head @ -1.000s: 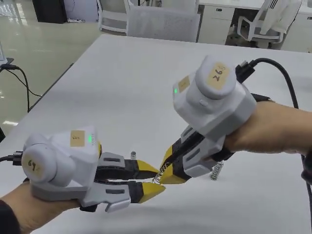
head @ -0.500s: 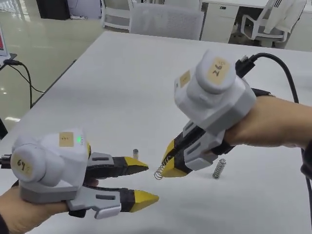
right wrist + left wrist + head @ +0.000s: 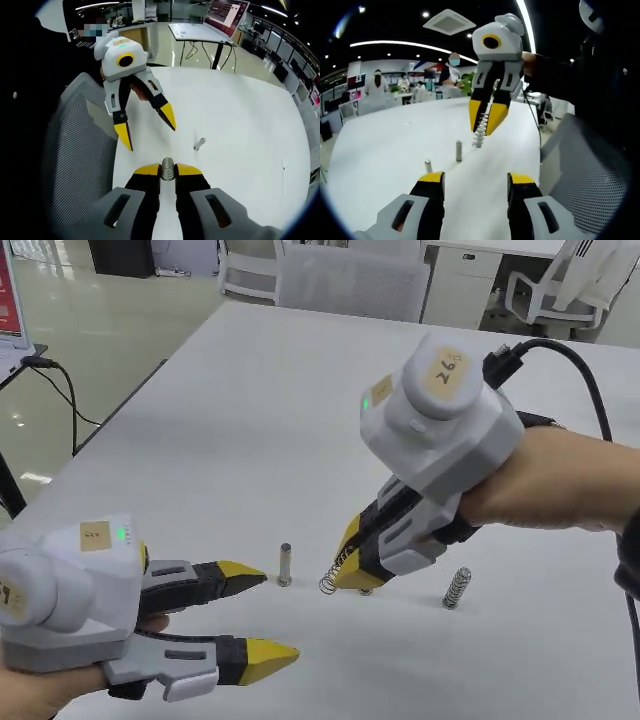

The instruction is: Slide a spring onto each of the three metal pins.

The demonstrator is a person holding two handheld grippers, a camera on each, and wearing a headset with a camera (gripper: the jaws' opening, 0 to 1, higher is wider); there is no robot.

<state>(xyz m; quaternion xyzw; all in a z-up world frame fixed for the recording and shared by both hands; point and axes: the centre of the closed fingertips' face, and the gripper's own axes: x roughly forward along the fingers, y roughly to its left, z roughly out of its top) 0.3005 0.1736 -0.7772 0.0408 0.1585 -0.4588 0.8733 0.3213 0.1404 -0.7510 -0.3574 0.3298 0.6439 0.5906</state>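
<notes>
White counter (image 3: 250,420) runs wide and bare in front of me, office chairs beyond its far edge. My right gripper (image 3: 345,578) angles down toward it, its yellow-tipped fingers pinching a thin coiled steel spring (image 3: 329,581) by one end, so most of the coil sticks out past the tips, slanted and unsupported. My left gripper (image 3: 265,612) hangs low at the near side with its fingers spread, holding nothing. A second coiled spring (image 3: 456,587) stands upright just beyond the right gripper. I judge it is already seated on a pin, though I cannot see the metal inside it. A short bare metal pin (image 3: 285,565) stands between the two grippers, near the free end of the held spring. My worry is the tilt: if I bring the coil in at this slant, its mouth may catch the pin's top and buckle, or spring out of such a shallow pinch and roll away. A sideways nudge could also tip the pin, if it only stands loose.
</notes>
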